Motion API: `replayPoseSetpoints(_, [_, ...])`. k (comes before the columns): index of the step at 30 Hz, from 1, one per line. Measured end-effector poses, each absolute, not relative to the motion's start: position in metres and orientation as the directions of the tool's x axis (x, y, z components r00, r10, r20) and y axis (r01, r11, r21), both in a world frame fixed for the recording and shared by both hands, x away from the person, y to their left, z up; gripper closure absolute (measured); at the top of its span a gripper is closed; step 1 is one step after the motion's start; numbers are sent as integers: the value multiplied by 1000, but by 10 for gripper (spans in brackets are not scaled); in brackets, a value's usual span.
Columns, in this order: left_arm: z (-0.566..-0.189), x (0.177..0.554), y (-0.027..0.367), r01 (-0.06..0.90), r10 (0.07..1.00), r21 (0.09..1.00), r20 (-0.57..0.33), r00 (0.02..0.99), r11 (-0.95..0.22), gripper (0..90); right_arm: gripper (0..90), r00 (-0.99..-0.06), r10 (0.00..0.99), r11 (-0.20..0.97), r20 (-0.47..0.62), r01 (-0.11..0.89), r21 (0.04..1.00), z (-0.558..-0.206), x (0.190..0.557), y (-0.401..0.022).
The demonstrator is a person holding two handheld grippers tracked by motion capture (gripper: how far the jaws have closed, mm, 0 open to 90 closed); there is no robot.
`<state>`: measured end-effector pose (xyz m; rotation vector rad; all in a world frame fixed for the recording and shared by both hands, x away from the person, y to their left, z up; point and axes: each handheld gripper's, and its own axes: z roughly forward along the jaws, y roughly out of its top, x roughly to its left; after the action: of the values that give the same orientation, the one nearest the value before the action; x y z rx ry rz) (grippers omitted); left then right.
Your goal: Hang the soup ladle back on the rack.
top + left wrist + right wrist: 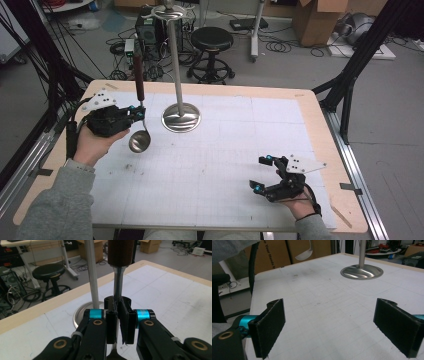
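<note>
High view, left gripper (141,113) clamped on ladle (139,131), steel stand (180,116) just beside, right gripper (260,174) wide open, holding nothing

Your left gripper (119,322) hides the ladle's (118,285) shaft between its pads; the handle top and the stand's (91,272) pole run off the frame.

Both tongs (141,114) (260,173) are black with cyan bands and brass screws. Grey three-cornered plates top them. The sleeves (55,205) are grey.
</note>
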<state>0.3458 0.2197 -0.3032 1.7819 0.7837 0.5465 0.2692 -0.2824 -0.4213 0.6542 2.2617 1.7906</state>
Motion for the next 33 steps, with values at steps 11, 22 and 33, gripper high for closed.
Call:
replayPoseSetpoints(11, [-288, 365, 223, 242, 730, 951, -25, 683, -194, 843, 95, -889, 441, 176, 125, 222, 959, -422, 271, -282])
replayPoseSetpoints(22, [-283, 381, 223, 237, 715, 947, -11, 699, -217, 843, 95, -891, 437, 186, 126, 227, 956, -423, 271, -281])
replayPoseSetpoints(33, [-274, 398, 227, 212, 706, 951, 11, 708, -227, 843, 95, -890, 439, 188, 126, 228, 955, -424, 271, -281])
